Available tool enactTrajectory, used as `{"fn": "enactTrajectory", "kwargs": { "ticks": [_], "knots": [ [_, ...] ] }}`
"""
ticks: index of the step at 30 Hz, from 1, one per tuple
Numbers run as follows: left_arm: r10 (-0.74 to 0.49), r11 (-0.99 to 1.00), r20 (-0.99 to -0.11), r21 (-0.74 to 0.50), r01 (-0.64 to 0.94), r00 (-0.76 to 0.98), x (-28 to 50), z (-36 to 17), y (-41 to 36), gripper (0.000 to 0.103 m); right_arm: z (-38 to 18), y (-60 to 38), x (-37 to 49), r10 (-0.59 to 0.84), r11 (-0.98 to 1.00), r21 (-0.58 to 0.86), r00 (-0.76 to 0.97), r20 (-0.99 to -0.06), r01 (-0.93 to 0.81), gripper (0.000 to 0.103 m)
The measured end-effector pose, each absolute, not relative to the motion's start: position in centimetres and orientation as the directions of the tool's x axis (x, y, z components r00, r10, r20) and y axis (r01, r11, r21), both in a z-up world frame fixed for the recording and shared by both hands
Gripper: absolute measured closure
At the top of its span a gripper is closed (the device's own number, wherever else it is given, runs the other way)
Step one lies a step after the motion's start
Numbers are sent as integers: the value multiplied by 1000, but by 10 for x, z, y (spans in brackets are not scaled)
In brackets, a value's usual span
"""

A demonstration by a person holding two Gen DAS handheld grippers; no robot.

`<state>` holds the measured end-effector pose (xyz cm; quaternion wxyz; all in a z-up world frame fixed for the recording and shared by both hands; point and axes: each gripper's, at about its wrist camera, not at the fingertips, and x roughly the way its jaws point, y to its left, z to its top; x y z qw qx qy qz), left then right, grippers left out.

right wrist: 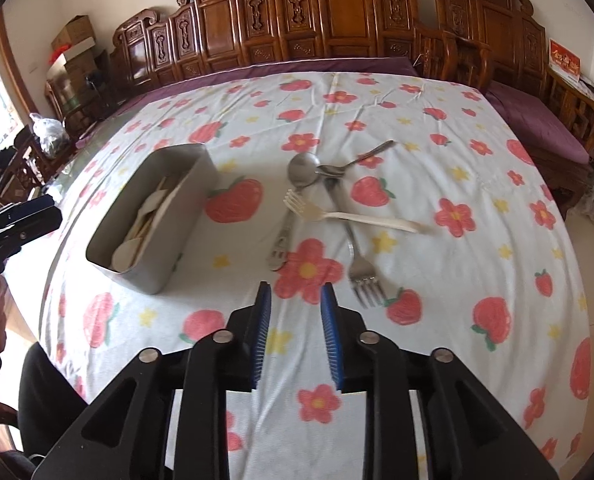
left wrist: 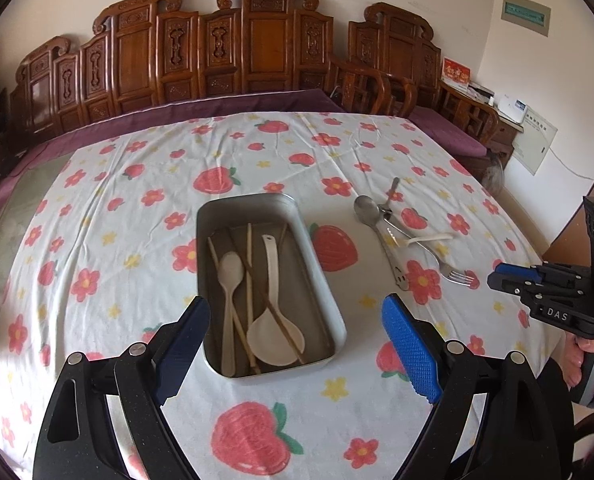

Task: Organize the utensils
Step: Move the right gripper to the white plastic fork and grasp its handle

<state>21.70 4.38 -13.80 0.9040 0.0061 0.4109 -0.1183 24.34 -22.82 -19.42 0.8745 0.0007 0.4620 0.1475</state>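
A grey metal tray (left wrist: 321, 280) (right wrist: 169, 224) holds a cream spoon (left wrist: 231, 272), a cream ladle (left wrist: 275, 336) and wooden chopsticks (left wrist: 249, 264). To its right lies a loose pile: a large steel spoon (left wrist: 367, 208) (right wrist: 303, 168), a small steel spoon (right wrist: 357, 160), a steel fork (left wrist: 455, 274) (right wrist: 363, 276) and a cream plastic fork (left wrist: 429, 238) (right wrist: 337, 214). My left gripper (left wrist: 297, 320) is open and empty above the tray's near end. My right gripper (right wrist: 297, 300) (left wrist: 497, 276) is narrowly open and empty, just short of the pile.
The table wears a white cloth (left wrist: 137, 208) printed with strawberries and flowers. Carved wooden benches (left wrist: 257, 52) with purple cushions stand behind it. A side table (left wrist: 493, 108) with small items is at the far right. Boxes (right wrist: 73, 44) are stacked at the far left.
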Motion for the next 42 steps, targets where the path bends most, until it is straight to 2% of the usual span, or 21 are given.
{"fn": "enactTrajectory", "kwargs": {
  "ticks": [9,10,11,12,23,34,37,42],
  "knots": [
    [-234,963,-761,-95,252,605,221,-150,18,19,-212,-244,277,211,954,65,504,-838,-292,73],
    [-234,962,-763,-93,257,602,222,-152,15,19,-216,-245,283,204,952,53,497,-843,-302,71],
    [-236,961,-765,-91,261,599,222,-153,12,19,-220,-245,290,199,950,44,489,-849,-310,61],
    [-237,960,-766,-91,265,597,223,-153,10,19,-222,-244,295,198,947,39,484,-852,-319,58],
    [-256,949,-774,-89,301,579,222,-156,-10,19,-257,-229,372,170,888,-12,353,-920,-459,57],
    [-253,942,-790,-71,328,558,218,-163,-21,19,-274,-219,398,134,878,-26,298,-945,-478,57],
    [-252,940,-791,-65,334,557,216,-163,-23,19,-275,-221,400,156,876,5,274,-949,-483,65],
    [-254,939,-793,-64,339,553,215,-164,-25,19,-273,-222,394,159,874,5,275,-948,-486,93]
  ]
}}
